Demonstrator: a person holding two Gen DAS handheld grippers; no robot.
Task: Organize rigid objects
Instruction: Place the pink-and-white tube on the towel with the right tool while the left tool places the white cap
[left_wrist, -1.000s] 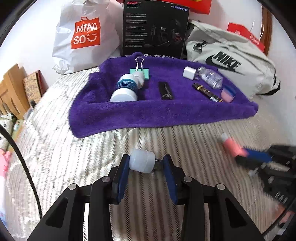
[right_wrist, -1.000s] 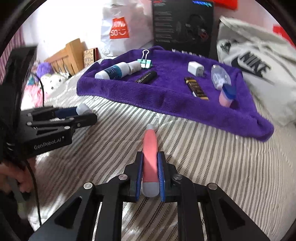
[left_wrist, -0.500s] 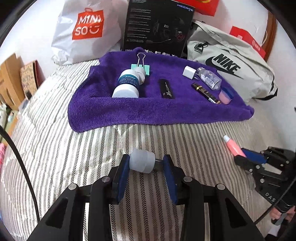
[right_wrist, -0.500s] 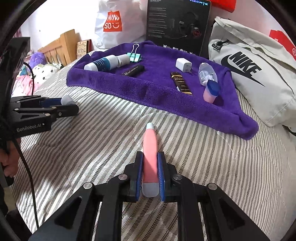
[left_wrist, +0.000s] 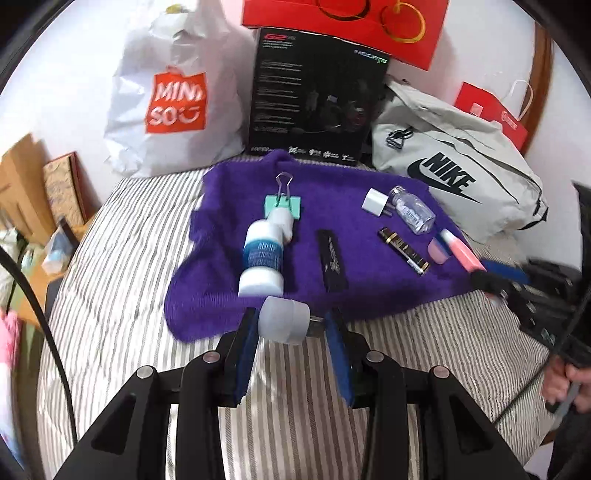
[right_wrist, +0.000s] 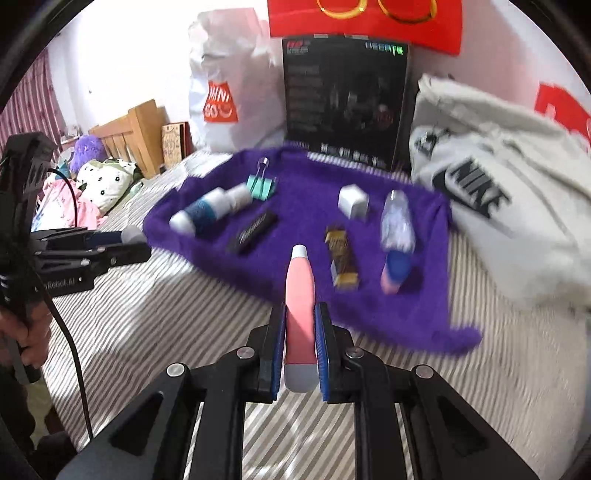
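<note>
Both grippers are nearing the towel (left_wrist: 229, 295) now, left (left_wrist: 291, 326) gripping a white cap (left_wrist: 283, 320), right (right_wrist: 300, 328) clamping a pink tube (right_wrist: 298, 295), ready to place

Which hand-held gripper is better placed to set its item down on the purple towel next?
Probably the right hand-held gripper: its pink tube already reaches over the purple towel, beside the gold tube. The left hand-held gripper, holding a white cap, sits only at the towel's near edge.

Motion-blurred towel (right_wrist: 303, 221) items, unreadable labels
</note>
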